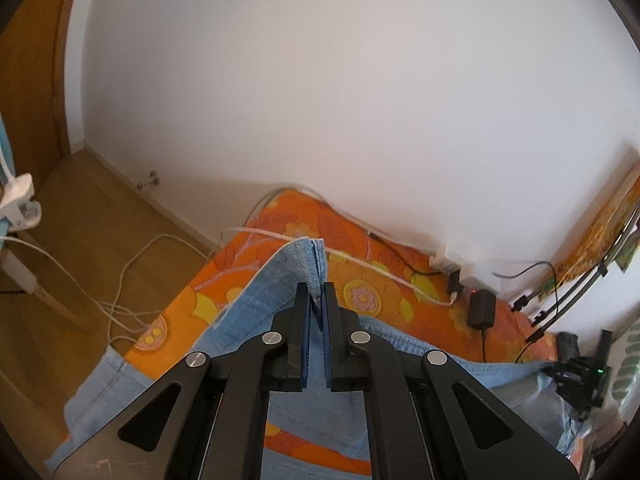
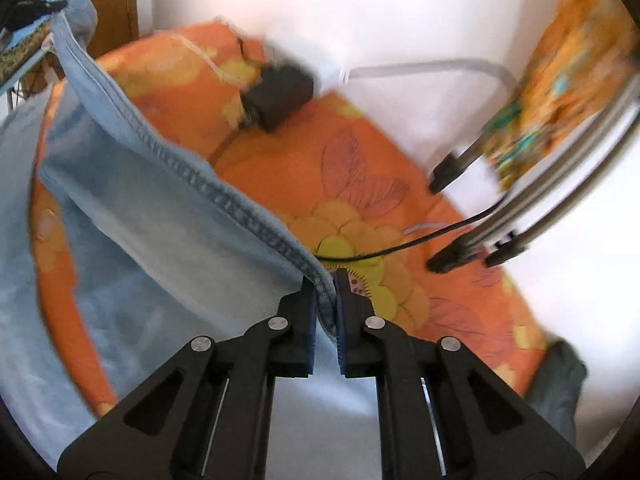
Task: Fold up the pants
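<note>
No readable text or labels.

Right wrist view motion-blurred: adapter (image 2: pixel 280 94) detail unreadable. Pants (image 1: pixel 276 280) cut by lower edge, partly hidden behind left gripper (image 1: pixel 317 292).

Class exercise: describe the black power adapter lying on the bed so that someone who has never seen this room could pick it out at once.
Start from the orange flowered bedspread and follow its far edge along the white wall. Beside the white power strip lies the black power adapter, a boxy block. Unlike the thin cables around it, it is chunky, with a black lead trailing from it.
</note>
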`<state>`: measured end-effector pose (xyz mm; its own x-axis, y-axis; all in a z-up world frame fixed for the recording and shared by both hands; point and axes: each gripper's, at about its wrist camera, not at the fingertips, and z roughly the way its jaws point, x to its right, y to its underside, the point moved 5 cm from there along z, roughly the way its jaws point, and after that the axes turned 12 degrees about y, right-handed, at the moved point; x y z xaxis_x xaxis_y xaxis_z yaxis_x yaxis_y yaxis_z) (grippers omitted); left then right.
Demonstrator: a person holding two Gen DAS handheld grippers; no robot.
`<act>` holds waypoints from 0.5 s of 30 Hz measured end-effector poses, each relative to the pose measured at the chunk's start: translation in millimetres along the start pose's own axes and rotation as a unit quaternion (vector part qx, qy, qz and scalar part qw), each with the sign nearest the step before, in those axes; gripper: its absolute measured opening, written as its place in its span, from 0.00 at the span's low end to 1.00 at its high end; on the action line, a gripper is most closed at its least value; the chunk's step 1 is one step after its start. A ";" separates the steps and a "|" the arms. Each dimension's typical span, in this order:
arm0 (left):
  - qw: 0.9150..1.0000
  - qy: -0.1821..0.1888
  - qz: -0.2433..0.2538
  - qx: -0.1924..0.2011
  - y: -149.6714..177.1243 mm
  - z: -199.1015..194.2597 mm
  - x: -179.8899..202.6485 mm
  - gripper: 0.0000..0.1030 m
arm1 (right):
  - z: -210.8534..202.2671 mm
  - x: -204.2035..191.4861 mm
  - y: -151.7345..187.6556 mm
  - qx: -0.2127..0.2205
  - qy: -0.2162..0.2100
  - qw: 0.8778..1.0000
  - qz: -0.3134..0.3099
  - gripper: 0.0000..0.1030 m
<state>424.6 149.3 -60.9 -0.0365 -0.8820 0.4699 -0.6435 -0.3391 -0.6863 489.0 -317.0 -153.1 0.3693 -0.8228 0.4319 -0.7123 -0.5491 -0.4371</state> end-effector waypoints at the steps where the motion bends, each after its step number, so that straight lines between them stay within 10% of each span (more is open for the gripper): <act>1: 1.000 0.003 0.002 0.005 -3.3 -6.6 2.1 0.04 | -16.3 2.0 -3.9 0.010 0.009 1.000 0.002 0.07; 9: 0.999 0.017 0.009 0.049 -6.3 -90.0 -9.4 0.04 | -176.4 -17.3 -1.1 0.098 0.041 0.994 0.014 0.06; 15: 1.000 0.007 -0.016 0.025 59.7 -137.1 -63.8 0.04 | -240.4 -103.0 55.5 0.088 -0.007 0.996 -0.006 0.06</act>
<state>283.7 230.2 -55.7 -0.0280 -0.8656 0.4999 -0.6053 -0.3833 -0.6977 268.0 -227.5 -32.3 0.3862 -0.8179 0.4264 -0.5927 -0.5743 -0.5648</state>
